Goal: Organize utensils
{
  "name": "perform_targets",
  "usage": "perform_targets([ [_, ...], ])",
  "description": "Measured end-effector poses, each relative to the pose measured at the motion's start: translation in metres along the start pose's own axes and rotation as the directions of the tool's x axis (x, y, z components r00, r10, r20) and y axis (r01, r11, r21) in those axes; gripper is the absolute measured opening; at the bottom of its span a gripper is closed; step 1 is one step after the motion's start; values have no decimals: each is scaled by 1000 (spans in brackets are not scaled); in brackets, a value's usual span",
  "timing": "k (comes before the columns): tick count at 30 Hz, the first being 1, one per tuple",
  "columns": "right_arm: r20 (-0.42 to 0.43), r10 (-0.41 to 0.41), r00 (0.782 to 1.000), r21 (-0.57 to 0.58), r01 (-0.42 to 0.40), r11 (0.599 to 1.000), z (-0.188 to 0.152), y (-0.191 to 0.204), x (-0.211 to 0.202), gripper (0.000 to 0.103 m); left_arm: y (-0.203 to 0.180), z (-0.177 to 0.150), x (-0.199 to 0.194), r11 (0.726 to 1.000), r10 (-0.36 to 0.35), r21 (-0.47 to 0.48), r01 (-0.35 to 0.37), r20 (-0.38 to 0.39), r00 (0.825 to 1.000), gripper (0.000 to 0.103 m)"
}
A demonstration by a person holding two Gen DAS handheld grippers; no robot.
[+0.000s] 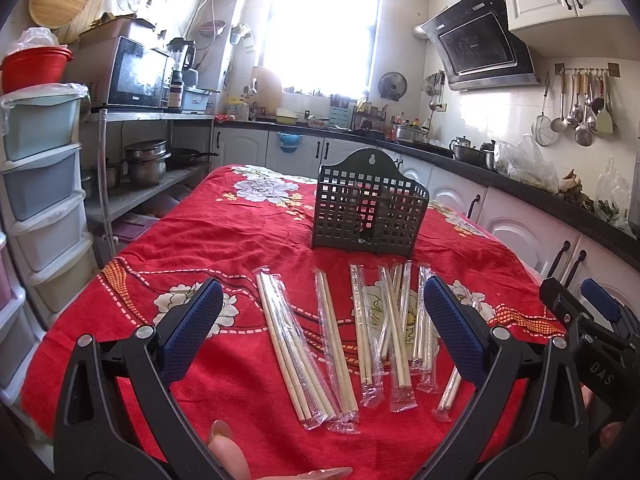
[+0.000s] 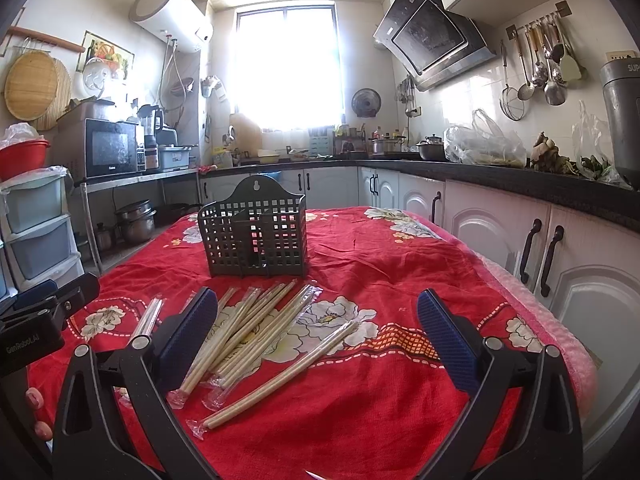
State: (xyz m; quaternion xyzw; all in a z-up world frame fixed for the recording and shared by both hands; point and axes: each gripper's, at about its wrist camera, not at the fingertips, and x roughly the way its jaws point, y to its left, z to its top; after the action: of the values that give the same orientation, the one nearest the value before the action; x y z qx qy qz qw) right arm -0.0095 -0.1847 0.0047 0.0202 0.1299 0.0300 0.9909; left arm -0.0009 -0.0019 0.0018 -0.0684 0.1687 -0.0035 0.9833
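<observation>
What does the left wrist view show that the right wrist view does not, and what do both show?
Only the left wrist view shows the right gripper at its right edge, and the leftmost chopstick packs in full. Only the right wrist view shows the water heater, a grey appliance on the counter, and the left gripper at its left edge. Both show the black holder standing empty on the red cloth, wrapped chopsticks in front of it, and each view's own gripper open, holding nothing.
</observation>
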Motion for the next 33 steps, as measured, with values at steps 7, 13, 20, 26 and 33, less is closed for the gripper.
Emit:
perform_targets([
  [7, -28, 26, 999, -17, -27, 1000, 4, 1, 9, 97, 5, -1, 3, 1000, 9, -23, -10, -8, 1000, 93],
  [13, -62, 65, 996, -42, -67, 997, 13, 7, 21, 97, 17, 4, 5, 999, 27, -44, -27, -11, 1000, 93],
  [20, -136, 133, 982, -42, -140, 989, 22, 13, 44, 97, 38, 11, 13, 995, 44, -89, -48, -48, 998, 93],
  [26, -200, 174, 964, -51, -187, 981, 28, 22, 66, 97, 51, 21, 21, 993, 44, -106, -50, -64, 997, 93],
  [33, -224, 206, 953, -58, -224, 973, 38, 29, 86, 97, 56, 26, 38, 992, -10, -123, -5, -118, 993, 93],
])
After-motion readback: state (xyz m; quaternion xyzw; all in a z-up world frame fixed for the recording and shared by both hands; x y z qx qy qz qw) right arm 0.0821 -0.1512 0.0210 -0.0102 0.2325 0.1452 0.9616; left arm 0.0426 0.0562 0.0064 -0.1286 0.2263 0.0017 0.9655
